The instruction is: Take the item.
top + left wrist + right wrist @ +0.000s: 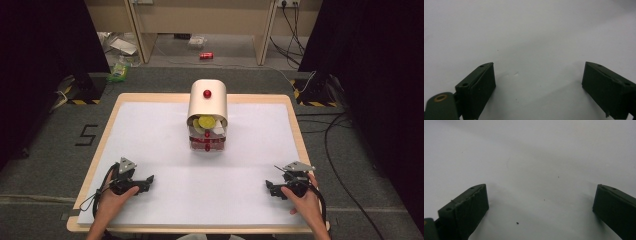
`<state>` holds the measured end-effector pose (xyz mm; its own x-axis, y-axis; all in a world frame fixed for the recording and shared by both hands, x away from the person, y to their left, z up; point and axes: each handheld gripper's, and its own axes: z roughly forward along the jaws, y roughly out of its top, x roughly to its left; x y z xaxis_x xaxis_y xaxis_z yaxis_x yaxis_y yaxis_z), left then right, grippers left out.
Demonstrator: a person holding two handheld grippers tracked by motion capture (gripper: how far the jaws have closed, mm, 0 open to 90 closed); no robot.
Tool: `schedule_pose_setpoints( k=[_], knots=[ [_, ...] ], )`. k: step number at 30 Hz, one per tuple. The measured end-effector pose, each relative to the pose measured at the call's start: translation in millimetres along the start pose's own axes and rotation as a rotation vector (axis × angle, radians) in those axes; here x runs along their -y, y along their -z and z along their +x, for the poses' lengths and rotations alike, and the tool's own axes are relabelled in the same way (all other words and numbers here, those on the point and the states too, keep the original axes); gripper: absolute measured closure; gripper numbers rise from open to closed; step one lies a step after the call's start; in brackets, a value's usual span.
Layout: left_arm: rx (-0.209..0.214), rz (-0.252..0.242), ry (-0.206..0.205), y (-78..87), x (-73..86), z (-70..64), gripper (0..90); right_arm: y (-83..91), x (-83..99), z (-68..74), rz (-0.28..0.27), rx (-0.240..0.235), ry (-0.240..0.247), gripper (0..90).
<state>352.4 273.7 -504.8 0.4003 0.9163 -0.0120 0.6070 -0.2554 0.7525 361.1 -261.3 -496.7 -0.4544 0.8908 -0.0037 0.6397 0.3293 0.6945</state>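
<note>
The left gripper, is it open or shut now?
Open. The left gripper shows its two black jaws far apart, with bare white table cover between them and nothing held.

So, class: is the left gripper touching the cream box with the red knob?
Apart. The high view shows the left gripper near the table's front edge, with a wide stretch of bare white sheet between it and the cream box.

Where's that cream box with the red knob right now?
In the high view, the cream box stands at the far middle of the white table, well ahead of both grippers, the left gripper and the right gripper.
</note>
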Motion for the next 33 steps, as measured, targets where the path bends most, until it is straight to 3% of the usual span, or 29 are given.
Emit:
schedule_pose_setpoints(
  k=[2, 5, 6, 8, 9, 11, 13, 15, 18, 19, 27, 33],
  knots=[
    [0.0, 0.0, 0.0, 0.0, 0.0, 0.0, 11.0, 0.1, -0.4, 0.6, 0.001, -0.001, -0.005, 0.6],
    [0.0, 0.0, 0.0, 0.0, 0.0, 0.0, 11.0, 0.7, -1.9, -0.1, -0.006, -0.007, 0.005, 8.5],
    [0.0, 0.0, 0.0, 0.0, 0.0, 0.0, 11.0, 3.0, -3.9, -0.3, -0.024, -0.009, -0.011, 23.4],
    [0.0, 0.0, 0.0, 0.0, 0.0, 0.0, 11.0, 5.5, -6.7, -0.7, -0.049, -0.03, -0.013, 11.9],
    [0.0, 0.0, 0.0, 0.0, 0.0, 0.0, 11.0, 5.5, -6.7, -0.7, -0.049, -0.03, -0.013, 11.9],
    [0.0, 0.0, 0.0, 0.0, 0.0, 0.0, 11.0, 9.4, -10.9, 2.7, -0.088, -0.054, 0.019, 20.8],
    [0.0, 0.0, 0.0, 0.0, 0.0, 0.0, 11.0, 10.6, -14.4, 7.0, -0.104, -0.059, 0.035, 12.5],
    [0.0, 0.0, 0.0, 0.0, 0.0, 0.0, 10.9, 12.3, -19.0, 13.7, -0.113, -0.064, 0.051, 18.9],
    [0.0, 0.0, 0.001, -0.1, 0.0, 0.0, 10.9, 13.4, -23.2, 19.9, -0.123, -0.077, 0.058, 13.8],
    [0.0, 0.0, 0.001, -0.1, 0.0, 0.0, 10.9, 14.9, -30.4, 30.2, -0.134, -0.106, 0.08, 16.6],
    [0.0, 0.0, 0.0, 0.0, 0.0, 0.0, 10.9, 14.5, -44.0, 58.2, -0.132, -0.17, 0.146, 15.5],
    [0.0, 0.0, 0.0, -0.1, 0.0, 0.0, 10.9, 11.3, -48.3, 63.6, -0.132, -0.204, 0.135, 15.8]
  ],
)
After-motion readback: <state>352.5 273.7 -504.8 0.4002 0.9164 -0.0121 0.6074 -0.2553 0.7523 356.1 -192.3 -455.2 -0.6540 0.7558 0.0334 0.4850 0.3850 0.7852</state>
